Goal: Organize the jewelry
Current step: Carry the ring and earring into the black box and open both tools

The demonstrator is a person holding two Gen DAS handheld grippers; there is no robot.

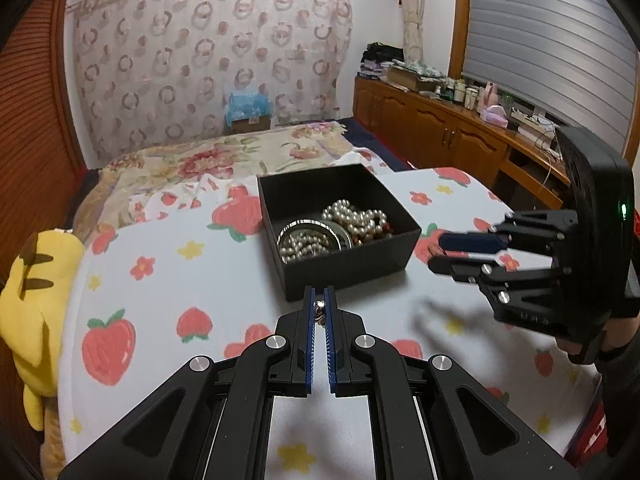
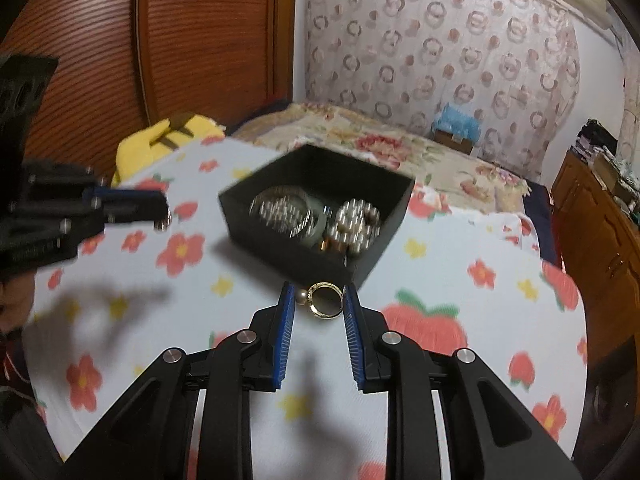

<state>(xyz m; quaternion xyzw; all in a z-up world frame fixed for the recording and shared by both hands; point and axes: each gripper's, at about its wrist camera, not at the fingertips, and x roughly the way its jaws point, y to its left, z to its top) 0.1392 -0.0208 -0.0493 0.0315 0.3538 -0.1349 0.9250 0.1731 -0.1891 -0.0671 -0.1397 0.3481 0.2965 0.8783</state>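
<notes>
Fingers of the left gripper (image 1: pixel 319 294) are pressed nearly together, pinching a small silvery piece of jewelry (image 1: pixel 319 311) between their blue pads; it is too small to tell what kind of piece it is. They hang just above the near side of the black box (image 1: pixel 352 268), which sits open on a surface covered with a white cloth (image 1: pixel 168 304) printed with strawberries and flowers. Inside the box a white pearl string (image 1: pixel 354 216) lies at the far right, and a round metal-rimmed dish (image 1: pixel 316 236) holding silvery beads lies at the left.

Fingers of the right gripper (image 2: pixel 316 296) are spread part way, with a gold ring (image 2: pixel 326 300) between them. The ring touches the right pad, and a small pearl (image 2: pixel 301 295) fixed to its left side sits just beside the left pad; whether the ring is firmly clamped cannot be told. In that view the ring is just near of the box's closest corner (image 2: pixel 352 268), above the cloth.

From the left wrist view the right gripper (image 1: pixel 434 250) comes in from the right, just beside the box's right wall. A yellow plush toy (image 1: pixel 36 292) lies at the left edge of the cloth, with a flowered bed cover (image 1: pixel 208 160) beyond the box
</notes>
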